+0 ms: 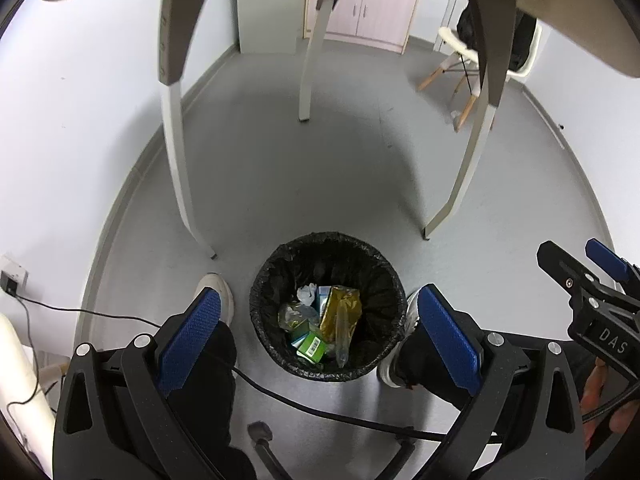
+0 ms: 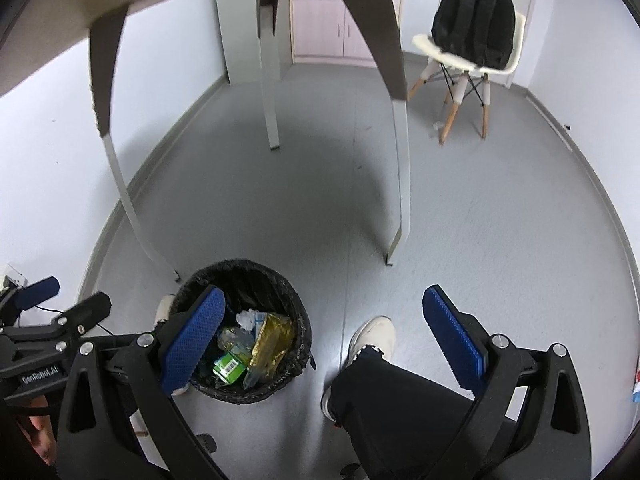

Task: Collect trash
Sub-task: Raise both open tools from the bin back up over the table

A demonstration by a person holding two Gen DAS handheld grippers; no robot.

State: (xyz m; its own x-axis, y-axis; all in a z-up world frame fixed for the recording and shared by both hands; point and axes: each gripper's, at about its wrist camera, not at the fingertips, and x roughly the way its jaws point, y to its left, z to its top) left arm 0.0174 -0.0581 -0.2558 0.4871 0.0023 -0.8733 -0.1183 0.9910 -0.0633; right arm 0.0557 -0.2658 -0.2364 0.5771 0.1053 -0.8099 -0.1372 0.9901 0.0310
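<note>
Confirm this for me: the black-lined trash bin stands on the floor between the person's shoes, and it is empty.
Not empty. The left wrist view shows the trash bin holding a gold wrapper, a green carton and crumpled tissue. It does stand on the floor between the shoes.

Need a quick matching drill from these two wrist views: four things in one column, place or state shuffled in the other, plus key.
Things:
1. trash bin
2. gold wrapper
3. black backpack
4. left tool

Place or state:
A. on the white chair
B. wide open, nothing between its blue pads
C. on the floor between the person's white shoes
D. inside the bin, on top of the other rubbish

Pairs: 1-C, 2-D, 3-A, 4-B
</note>
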